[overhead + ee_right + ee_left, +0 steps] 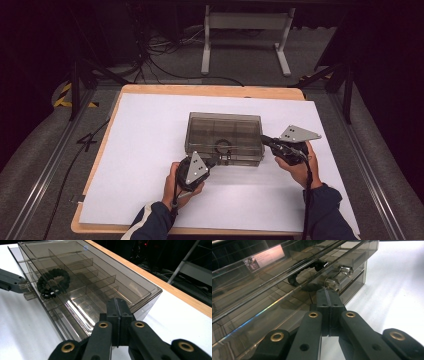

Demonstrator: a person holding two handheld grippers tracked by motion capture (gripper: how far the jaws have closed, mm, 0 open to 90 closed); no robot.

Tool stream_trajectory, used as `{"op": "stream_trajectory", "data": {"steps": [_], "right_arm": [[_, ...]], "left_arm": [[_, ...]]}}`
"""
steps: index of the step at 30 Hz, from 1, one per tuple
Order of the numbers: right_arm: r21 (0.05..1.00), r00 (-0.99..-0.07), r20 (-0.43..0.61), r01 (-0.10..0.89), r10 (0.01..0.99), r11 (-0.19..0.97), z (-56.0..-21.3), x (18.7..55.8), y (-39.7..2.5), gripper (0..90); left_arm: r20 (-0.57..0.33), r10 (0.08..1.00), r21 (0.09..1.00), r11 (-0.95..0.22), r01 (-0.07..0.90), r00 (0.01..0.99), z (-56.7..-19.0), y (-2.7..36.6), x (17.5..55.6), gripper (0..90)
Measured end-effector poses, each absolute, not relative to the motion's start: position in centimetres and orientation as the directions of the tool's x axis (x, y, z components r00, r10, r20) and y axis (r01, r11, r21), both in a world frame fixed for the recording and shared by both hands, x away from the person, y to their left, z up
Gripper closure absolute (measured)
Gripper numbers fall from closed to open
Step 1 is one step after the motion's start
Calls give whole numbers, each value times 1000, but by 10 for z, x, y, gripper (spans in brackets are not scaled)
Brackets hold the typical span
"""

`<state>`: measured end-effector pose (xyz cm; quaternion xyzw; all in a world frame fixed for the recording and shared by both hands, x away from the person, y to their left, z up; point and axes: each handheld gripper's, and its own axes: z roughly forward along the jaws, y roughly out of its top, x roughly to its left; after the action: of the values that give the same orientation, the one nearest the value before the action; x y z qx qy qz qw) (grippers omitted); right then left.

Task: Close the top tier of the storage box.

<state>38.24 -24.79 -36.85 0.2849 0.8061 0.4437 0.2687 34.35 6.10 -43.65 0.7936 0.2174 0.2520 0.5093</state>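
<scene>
We see a smoky clear drawer box [224, 137] lying mid-sheet on the white paper [150, 150], a black beaded bracelet [53, 282] inside. At the box's front knobs, our left gripper [329, 298] is pressed closed — empty. At its right end our right gripper [117, 306] is likewise closed. Bare paper surrounds the box — ample room.

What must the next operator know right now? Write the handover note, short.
Left gripper: jaws shut, tips against a clear drawer knob on the front of the box.
Right gripper: jaws shut, holding nothing, tips at the box's end.
Things: the box stands on the white sheet. A black bracelet lies in one of its compartments.
Done: both grippers are at the box.
Left: the drawers look closed. Probably open one by the knob while the right gripper steadies the box.
</scene>
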Motion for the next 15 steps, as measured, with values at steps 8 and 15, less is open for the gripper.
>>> {"op": "stream_trajectory", "data": {"steps": [8,15], "right_arm": [[869,-694,-181,219,697,444,-369,382,-248,900],[869,-693,-183,218,697,445,-369,382,-248,900]], "left_arm": [[178,613,918,-386,95,770,-438,57,348,894],[182,622,917,-386,96,761,-438,56,352,889]]}}
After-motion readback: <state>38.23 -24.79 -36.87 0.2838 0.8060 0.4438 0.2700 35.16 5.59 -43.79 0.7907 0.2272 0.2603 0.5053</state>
